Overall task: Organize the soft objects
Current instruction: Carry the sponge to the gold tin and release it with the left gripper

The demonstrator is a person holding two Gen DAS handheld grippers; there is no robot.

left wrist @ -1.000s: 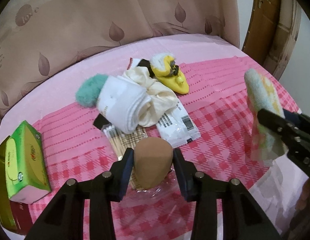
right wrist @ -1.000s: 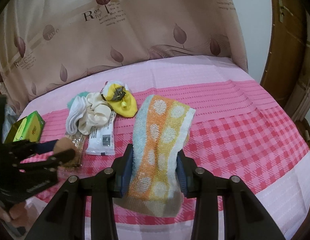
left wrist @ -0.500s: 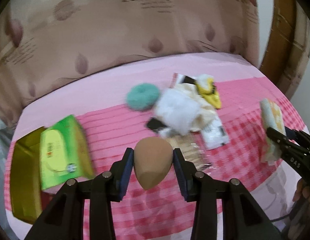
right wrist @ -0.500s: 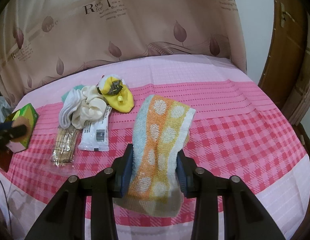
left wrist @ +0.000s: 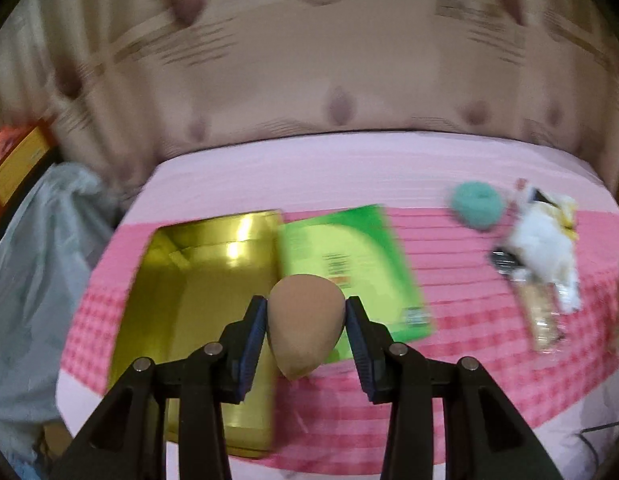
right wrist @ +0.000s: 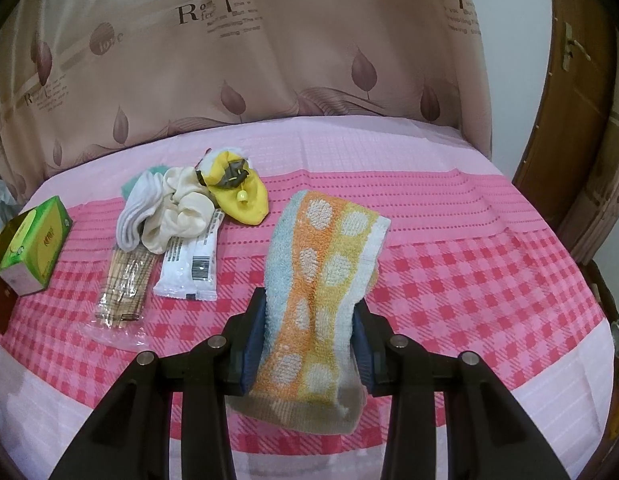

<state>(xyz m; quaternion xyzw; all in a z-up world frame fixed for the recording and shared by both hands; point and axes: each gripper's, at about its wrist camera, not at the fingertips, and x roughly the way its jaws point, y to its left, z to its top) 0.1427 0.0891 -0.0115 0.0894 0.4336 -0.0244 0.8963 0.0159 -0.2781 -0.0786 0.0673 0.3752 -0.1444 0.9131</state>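
Left gripper [left wrist: 306, 322]: clamped on the tan makeup sponge [left wrist: 305, 322], pointed end down, held above the near edge of the gold box [left wrist: 205, 280].
Gold box: open, lying on the pink checked cloth [right wrist: 469, 280], with the green tissue pack [left wrist: 349, 264] touching its right side.
Right gripper [right wrist: 309, 342]: pinching the spotted towel [right wrist: 321, 280], which drapes forward onto the cloth, well right of the gold box.
Soft pile [right wrist: 169, 208]: white sock, cream scrunchie and yellow slipper [right wrist: 237, 192] bunched together, right of the tissue pack.
Packets: white sachet [right wrist: 191, 264] and clear stick bag [right wrist: 123, 280] just in front of that pile.
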